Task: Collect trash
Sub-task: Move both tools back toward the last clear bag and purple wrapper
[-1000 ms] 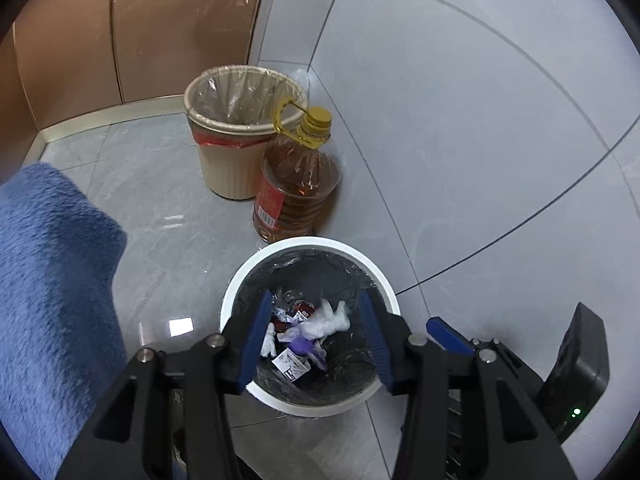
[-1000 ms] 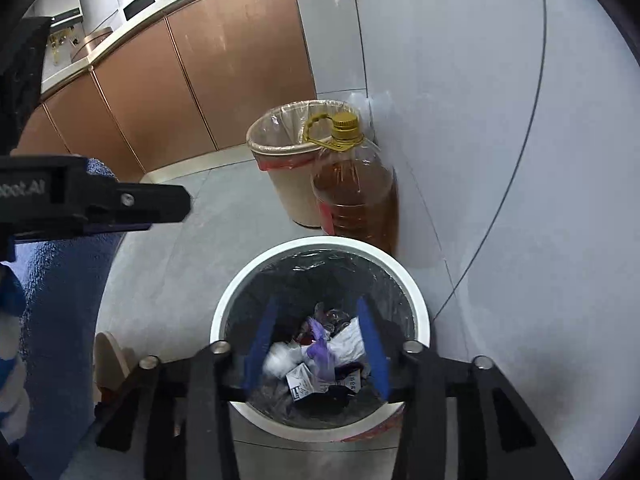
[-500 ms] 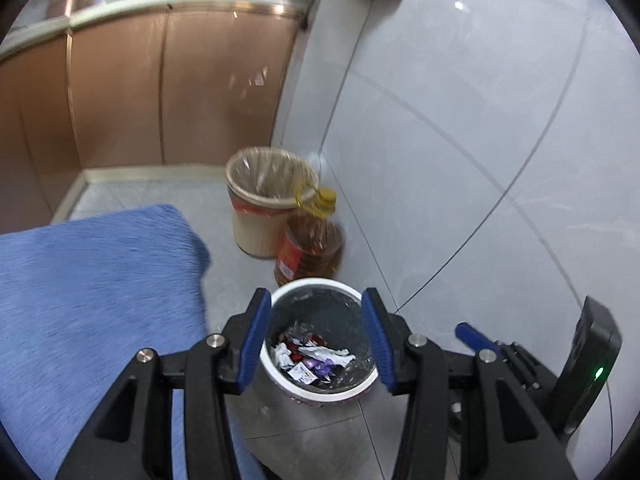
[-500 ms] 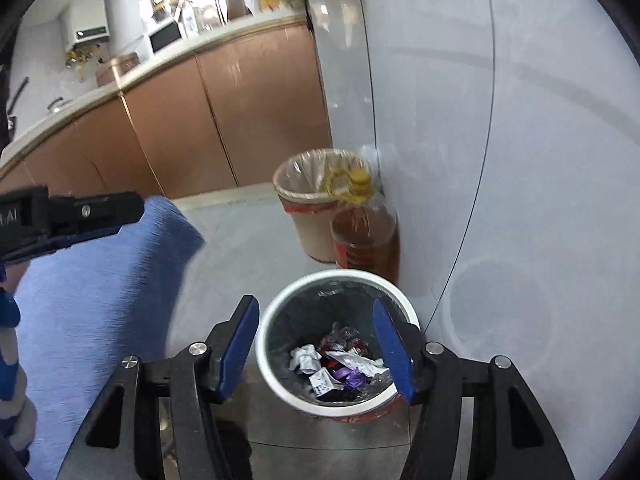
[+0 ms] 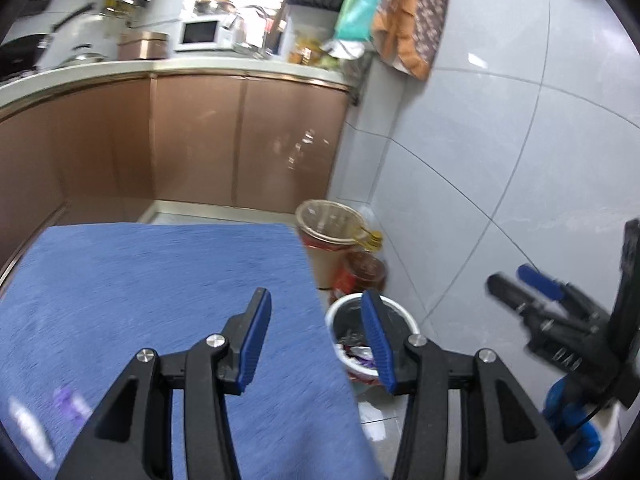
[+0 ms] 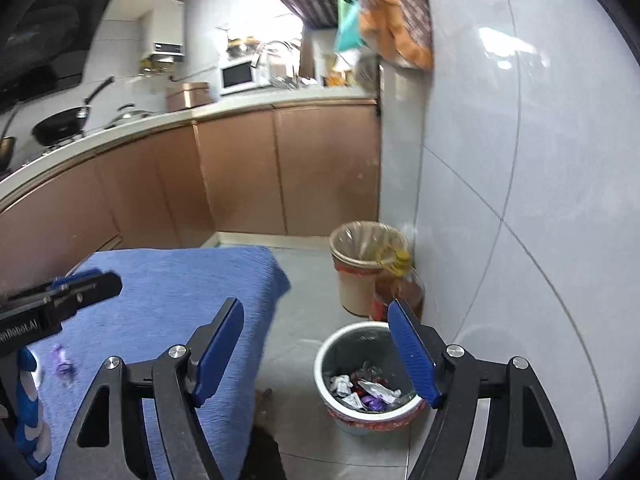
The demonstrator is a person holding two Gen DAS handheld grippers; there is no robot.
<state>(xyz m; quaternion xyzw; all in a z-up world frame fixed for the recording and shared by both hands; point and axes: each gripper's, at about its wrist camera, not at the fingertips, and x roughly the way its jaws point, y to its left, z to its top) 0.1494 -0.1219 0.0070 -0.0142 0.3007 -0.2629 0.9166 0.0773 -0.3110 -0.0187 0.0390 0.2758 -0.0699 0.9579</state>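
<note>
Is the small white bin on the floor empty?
No, the right wrist view shows the white bin holding crumpled wrappers, white, silver and purple, piled at its bottom.

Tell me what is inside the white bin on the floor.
The white bin has a dark liner and holds crumpled wrappers: white, silver, purple, some red. Whatever lies beneath that top layer is covered, and the near inside wall is hidden by the rim.

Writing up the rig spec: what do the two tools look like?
Both match: the left tool and right tool have matte black linkage arms with silver pivot screws and flat blue ribbed pads. The left tool's body carries white lettering, seen from the right wrist. A green light is not visible now.
</note>
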